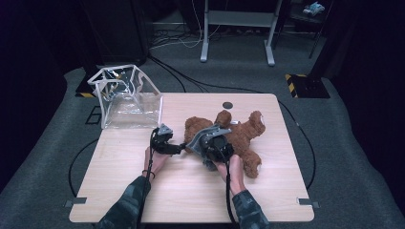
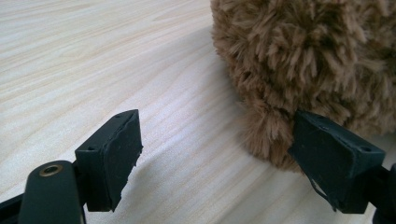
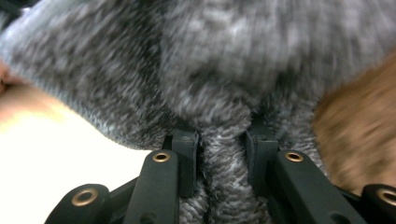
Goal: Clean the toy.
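Observation:
A brown plush bear (image 1: 243,136) lies on its back in the middle of the wooden table (image 1: 143,191). My right gripper (image 1: 210,143) sits over the bear's middle. In the right gripper view it (image 3: 223,140) is shut on a fold of grey knitted fabric (image 3: 224,84), with brown fur (image 3: 359,135) beside it. My left gripper (image 1: 177,149) rests low on the table at the bear's left side. In the left gripper view it (image 2: 222,158) stands open, and the bear's fur (image 2: 303,60) brushes one pad (image 2: 327,154).
A clear plastic bag with white edging (image 1: 126,98) stands open at the table's far left corner. A small dark disc (image 1: 228,105) lies near the far edge. Cables trail over the grey floor, and a desk frame (image 1: 239,28) stands behind.

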{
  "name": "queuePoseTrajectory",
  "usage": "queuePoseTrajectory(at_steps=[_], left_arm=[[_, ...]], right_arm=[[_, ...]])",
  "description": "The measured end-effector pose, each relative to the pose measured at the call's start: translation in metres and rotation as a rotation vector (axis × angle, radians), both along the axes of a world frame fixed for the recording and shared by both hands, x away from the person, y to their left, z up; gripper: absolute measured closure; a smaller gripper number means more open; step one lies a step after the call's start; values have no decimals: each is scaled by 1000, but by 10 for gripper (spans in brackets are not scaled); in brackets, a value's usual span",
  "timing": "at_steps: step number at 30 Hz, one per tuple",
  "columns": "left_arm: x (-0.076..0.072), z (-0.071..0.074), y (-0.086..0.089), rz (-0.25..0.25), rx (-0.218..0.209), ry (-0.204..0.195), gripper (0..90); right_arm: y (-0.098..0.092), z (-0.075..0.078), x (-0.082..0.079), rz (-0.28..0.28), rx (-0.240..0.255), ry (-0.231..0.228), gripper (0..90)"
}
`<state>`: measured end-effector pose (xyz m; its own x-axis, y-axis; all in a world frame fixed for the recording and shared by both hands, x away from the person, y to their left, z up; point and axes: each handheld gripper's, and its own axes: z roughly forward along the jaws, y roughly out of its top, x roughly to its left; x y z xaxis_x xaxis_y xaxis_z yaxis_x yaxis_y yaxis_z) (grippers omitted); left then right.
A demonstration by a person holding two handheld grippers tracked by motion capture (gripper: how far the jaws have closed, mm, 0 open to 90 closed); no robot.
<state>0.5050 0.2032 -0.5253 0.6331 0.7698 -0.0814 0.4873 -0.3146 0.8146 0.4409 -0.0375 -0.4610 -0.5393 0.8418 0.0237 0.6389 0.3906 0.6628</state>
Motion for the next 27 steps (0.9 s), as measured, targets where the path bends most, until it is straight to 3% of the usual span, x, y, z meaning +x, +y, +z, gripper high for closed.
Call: queuePoseTrajectory(at_steps=[3,6,9,12,18,20,23,27], left_arm=[[0,0,0,1,4,3,167],[1,1,0,-10,14,14,161],[2,1,1,3,0,16,150],[2,6,3,17,-3,10,147],[-1,46,1,37,-60,-57,147],[-1,60,-6,16,-67,-69,147],[-1,76,-24,-24,-47,-85,144],[0,81,-56,-73,-8,-94,131]], right_arm=[[3,-12,-2,19,-17,40,709],[1,-12,-4,37,-8,57,706],[-10,1,-8,25,44,38,705],[-22,19,-12,12,57,-4,704],[-51,47,-12,-37,77,-73,704],[-59,53,-12,-56,101,-89,705],[-69,61,-9,-83,95,-122,706],[-76,68,-6,-144,49,-164,707]])
